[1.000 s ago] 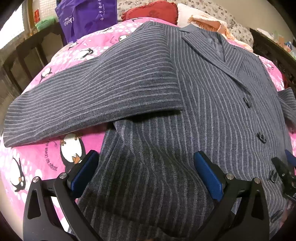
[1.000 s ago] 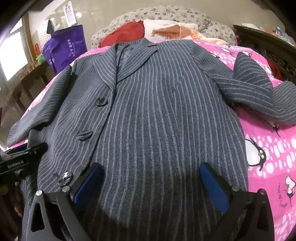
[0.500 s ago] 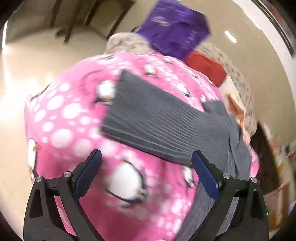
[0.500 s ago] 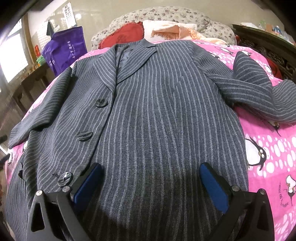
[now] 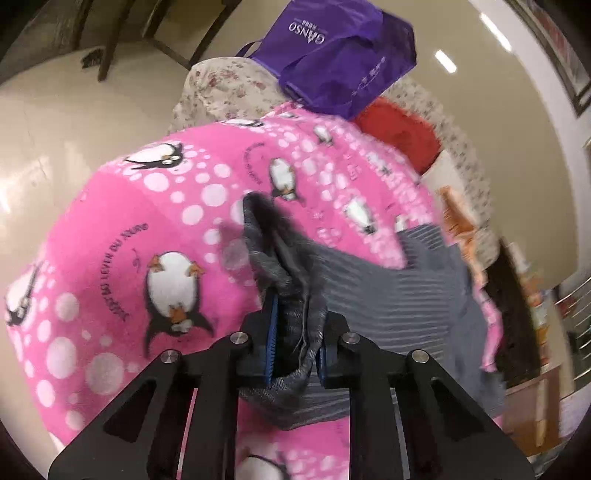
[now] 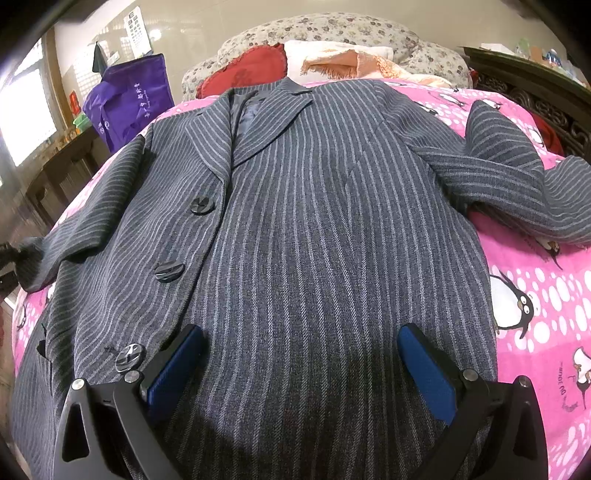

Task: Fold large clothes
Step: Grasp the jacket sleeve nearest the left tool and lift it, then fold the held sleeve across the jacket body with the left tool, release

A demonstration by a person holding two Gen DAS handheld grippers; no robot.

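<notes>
A grey pinstriped coat [image 6: 314, 229] lies face up and buttoned on a pink penguin blanket [image 6: 535, 295]. My left gripper [image 5: 295, 328] is shut on the cuff of the coat's left sleeve [image 5: 280, 266], at the blanket's left side. That sleeve [image 6: 92, 221] stretches out to the left in the right wrist view, where the left gripper [image 6: 5, 266] shows at the frame's edge. My right gripper [image 6: 299, 365] is open and empty, just above the coat's lower front. The other sleeve [image 6: 517, 177] lies bent at the right.
A purple shopping bag [image 5: 343, 55] stands at the bed's far left corner. A red cushion [image 6: 255, 66], an orange-white cloth [image 6: 343, 59] and a floral pillow [image 6: 332, 29] lie at the head. Dark carved wooden furniture [image 6: 535, 92] runs along the right. Tiled floor [image 5: 55, 122] lies left.
My left gripper swung left off the coat's hem to the sleeve end and closed on the cuff. The right gripper has stayed still and open.
</notes>
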